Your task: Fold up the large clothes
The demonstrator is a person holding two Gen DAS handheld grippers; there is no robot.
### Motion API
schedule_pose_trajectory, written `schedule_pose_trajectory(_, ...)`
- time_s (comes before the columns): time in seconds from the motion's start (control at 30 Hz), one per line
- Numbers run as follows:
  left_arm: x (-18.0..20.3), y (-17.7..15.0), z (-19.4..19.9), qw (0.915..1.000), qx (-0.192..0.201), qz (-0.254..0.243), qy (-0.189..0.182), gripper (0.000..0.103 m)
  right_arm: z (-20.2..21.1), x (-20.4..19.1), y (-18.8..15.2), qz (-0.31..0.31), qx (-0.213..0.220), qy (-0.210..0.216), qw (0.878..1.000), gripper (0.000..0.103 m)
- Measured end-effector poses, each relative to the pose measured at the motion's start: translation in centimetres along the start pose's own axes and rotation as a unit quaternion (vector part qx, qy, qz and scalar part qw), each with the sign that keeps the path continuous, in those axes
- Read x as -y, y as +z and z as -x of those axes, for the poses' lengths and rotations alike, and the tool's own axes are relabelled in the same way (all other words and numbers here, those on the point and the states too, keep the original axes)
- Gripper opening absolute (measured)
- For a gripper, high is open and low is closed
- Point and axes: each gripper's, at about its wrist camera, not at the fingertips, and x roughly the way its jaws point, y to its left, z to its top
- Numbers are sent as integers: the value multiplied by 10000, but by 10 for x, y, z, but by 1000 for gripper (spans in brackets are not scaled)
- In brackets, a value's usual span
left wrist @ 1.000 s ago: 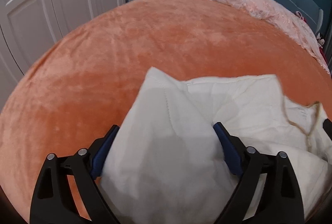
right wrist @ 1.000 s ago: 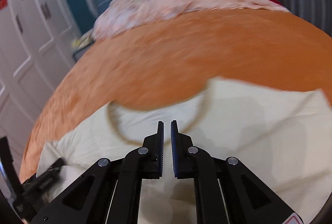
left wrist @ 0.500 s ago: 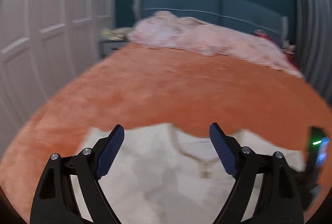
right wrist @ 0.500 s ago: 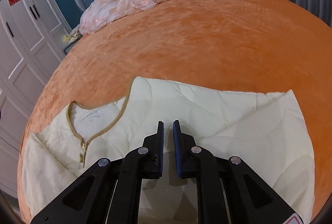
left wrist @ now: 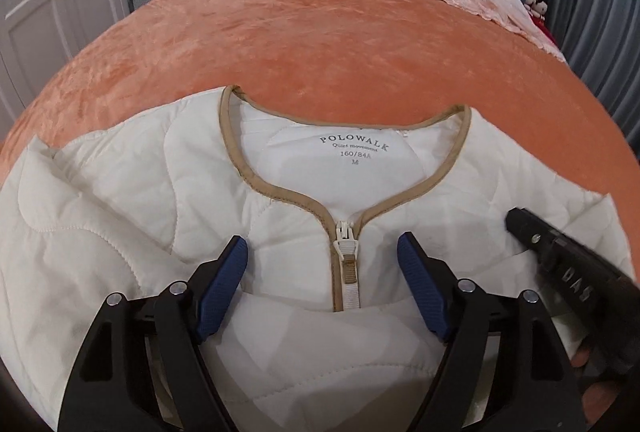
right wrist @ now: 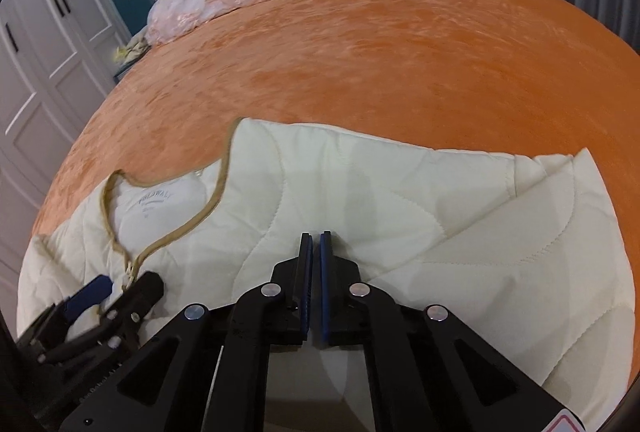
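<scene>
Jacket: cream quilted zip-front jacket [left wrist: 120, 216] with tan-bound collar lies flat on orange plush bedspread [left wrist: 340, 39], under both grippers.
Handling: likely soft, light, puffy; pinch a hem or shoulder edge.
Left gripper [left wrist: 322, 264]: jaws apart, just closing, straddling the zipper, gripping nothing.
Right gripper [right wrist: 316, 252]: together, empty.

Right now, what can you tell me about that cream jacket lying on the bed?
The jacket is cream-white, quilted with wavy stitching and looks softly padded. Tan binding edges its collarless neckline and runs down the zipper, which is closed up to the neck. A printed label inside reads POLOWALK, size M. It lies front up on the orange plush bedspread, with parts folded over its body. The left gripper stands open astride the zipper pull; the right gripper, shut, is over its chest.
</scene>
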Motion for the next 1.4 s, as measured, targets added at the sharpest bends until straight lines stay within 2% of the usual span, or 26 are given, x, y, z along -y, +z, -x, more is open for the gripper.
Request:
schedule_pose_trajectory(0.13, -4, -4, 2, 9999, 70, 77, -24, 77, 3, 17, 8, -379, 25, -84, 9992, 0)
schedule_pose_trajectory(0.2, -5, -5, 2, 9999, 97, 75, -23, 77, 8, 29, 16, -513, 139, -356, 9980, 0)
schedule_pose_trajectory(0.3, -5, -6, 1, 9999, 122, 74, -30, 78, 17, 71, 22, -1070, 202, -739, 9913, 0)
schedule_pose_trajectory(0.37, -5, -6, 1, 9999, 145, 70, -30, 78, 20, 104, 15, -1629, 184, -295, 9860, 0)
schedule_pose_trajectory(0.43, -5, -7, 0, 9998, 176, 51, -4, 78, 19, 106, 12, -1605, 167, -231, 9866, 0)
schedule_pose_trajectory(0.57, -5, -5, 2, 9999, 146, 74, -24, 78, 30, 76, 19, -1095, 279, -902, 9895, 2)
schedule_pose_trajectory(0.6, -8, -3, 5, 9998, 132, 124, -108, 77, 43, 63, 18, -968, 456, -851, 9906, 9)
schedule_pose_trajectory(0.63, -13, -1, 10, 9995, 125, 211, -205, 74, 52, 54, 18, -860, 563, -689, 9923, 13)
schedule_pose_trajectory(0.67, -23, 3, 19, 9989, 166, 349, -282, 74, 61, 38, 19, -635, 651, -419, 9950, 13)
schedule_pose_trajectory(0.77, -53, 13, 44, 9977, 449, 506, -20, 74, 74, -13, 18, 95, 750, 150, 9970, 14)
schedule_pose_trajectory(0.83, -80, 21, 47, 9964, 344, 769, 101, 74, 67, -46, 15, 373, 568, 545, 9962, 14)
schedule_pose_trajectory(0.9, -97, 24, 39, 9953, 162, 947, 131, 74, 52, -76, 11, 605, 389, 760, 9945, 14)
schedule_pose_trajectory(0.97, -103, 24, 25, 9955, 20, 887, 324, 74, 33, -100, 4, 832, 208, 699, 9939, 14)
schedule_pose_trajectory(1.03, -102, 19, 14, 9964, -12, 751, 391, 74, 9, -111, -3, 886, -104, 780, 9930, 14)
schedule_pose_trajectory(1.1, -98, 11, 6, 9969, 49, 611, 497, 75, -15, -113, -12, 924, -384, 583, 9933, 10)
schedule_pose_trajectory(1.2, -92, 8, 1, 9964, 138, 477, 681, 80, -18, -103, -18, 635, -286, 664, 9954, 1)
schedule_pose_trajectory(1.3, -92, 8, -4, 9965, 171, 436, 697, 83, -23, -95, -19, 454, -260, 758, 9958, 0)
schedule_pose_trajectory(1.4, -91, 7, -6, 9962, 222, 417, 732, 84, -27, -101, -20, 538, -198, 596, 9966, 0)
